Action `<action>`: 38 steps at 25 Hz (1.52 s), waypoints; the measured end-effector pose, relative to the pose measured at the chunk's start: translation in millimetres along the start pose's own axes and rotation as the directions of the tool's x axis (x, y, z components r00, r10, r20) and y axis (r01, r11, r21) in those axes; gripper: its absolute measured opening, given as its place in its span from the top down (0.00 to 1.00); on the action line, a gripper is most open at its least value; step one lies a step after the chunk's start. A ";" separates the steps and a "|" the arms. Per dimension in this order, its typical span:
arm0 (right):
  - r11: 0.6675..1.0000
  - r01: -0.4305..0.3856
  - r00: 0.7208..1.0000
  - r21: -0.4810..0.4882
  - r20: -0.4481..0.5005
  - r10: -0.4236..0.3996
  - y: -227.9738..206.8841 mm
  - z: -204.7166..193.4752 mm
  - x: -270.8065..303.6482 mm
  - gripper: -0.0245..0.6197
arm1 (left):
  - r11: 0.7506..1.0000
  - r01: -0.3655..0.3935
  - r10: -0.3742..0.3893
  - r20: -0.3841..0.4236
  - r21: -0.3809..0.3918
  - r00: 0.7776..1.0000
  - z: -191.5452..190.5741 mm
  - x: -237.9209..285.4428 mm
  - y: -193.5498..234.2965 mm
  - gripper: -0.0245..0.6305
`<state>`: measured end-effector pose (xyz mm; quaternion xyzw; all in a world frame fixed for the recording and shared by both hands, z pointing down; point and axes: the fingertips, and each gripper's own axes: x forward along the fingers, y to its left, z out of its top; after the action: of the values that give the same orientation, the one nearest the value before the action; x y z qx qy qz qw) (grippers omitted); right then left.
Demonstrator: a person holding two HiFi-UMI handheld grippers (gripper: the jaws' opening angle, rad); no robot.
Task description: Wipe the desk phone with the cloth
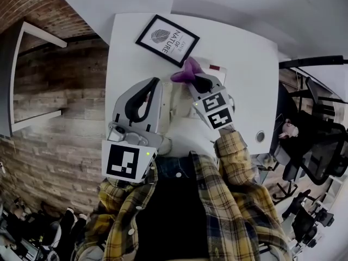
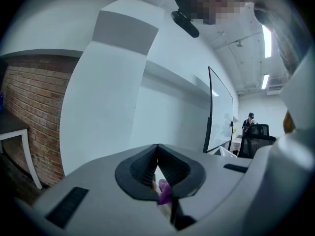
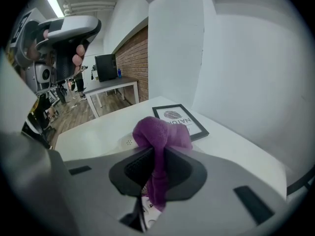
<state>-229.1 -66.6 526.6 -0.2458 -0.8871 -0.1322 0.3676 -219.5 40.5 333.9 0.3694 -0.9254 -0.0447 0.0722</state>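
A purple cloth (image 1: pixel 186 69) (image 3: pixel 161 134) is bunched up and pinched between the jaws of my right gripper (image 1: pixel 193 76) (image 3: pixel 156 150), which is shut on it. One end of the cloth hangs down between the jaws. Right under it lies the white desk phone (image 1: pixel 175 99) (image 3: pixel 117 140), mostly hidden by both grippers; part of its handset with speaker holes shows in the right gripper view. My left gripper (image 1: pixel 154 82) (image 2: pixel 157 147) is held up to the phone's left, tilted toward the wall, jaws shut with nothing in them.
A black-framed print (image 1: pixel 167 40) (image 3: pixel 179 120) lies flat on the white table (image 1: pixel 247 69) just behind the phone. Brick wall and wood floor lie to the left. Office chairs (image 1: pixel 321 145) stand to the right. A whiteboard (image 2: pixel 219 112) and a person (image 2: pixel 250 124) are far off.
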 end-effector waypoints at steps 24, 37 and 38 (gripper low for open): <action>0.976 -0.209 0.974 0.062 -0.080 0.213 94.5 -74.6 -25.6 0.87 | 0.996 -0.084 0.084 0.013 0.036 0.996 14.1 -32.3 -30.6 0.94; 0.966 -0.236 0.968 0.103 -0.063 0.243 101.6 -81.5 -36.9 0.87 | 0.997 -0.059 0.059 0.002 0.050 0.998 13.1 -27.5 -54.4 0.94; 0.966 -0.234 0.969 0.110 -0.049 0.241 98.7 -79.3 -39.4 0.87 | 0.997 -0.053 0.053 0.003 0.052 0.999 14.0 -25.6 -56.0 0.94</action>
<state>-105.9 -29.5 558.7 -0.3267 -0.8450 -0.0487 0.4206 -165.6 18.1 309.9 0.3463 -0.9358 -0.0189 0.0631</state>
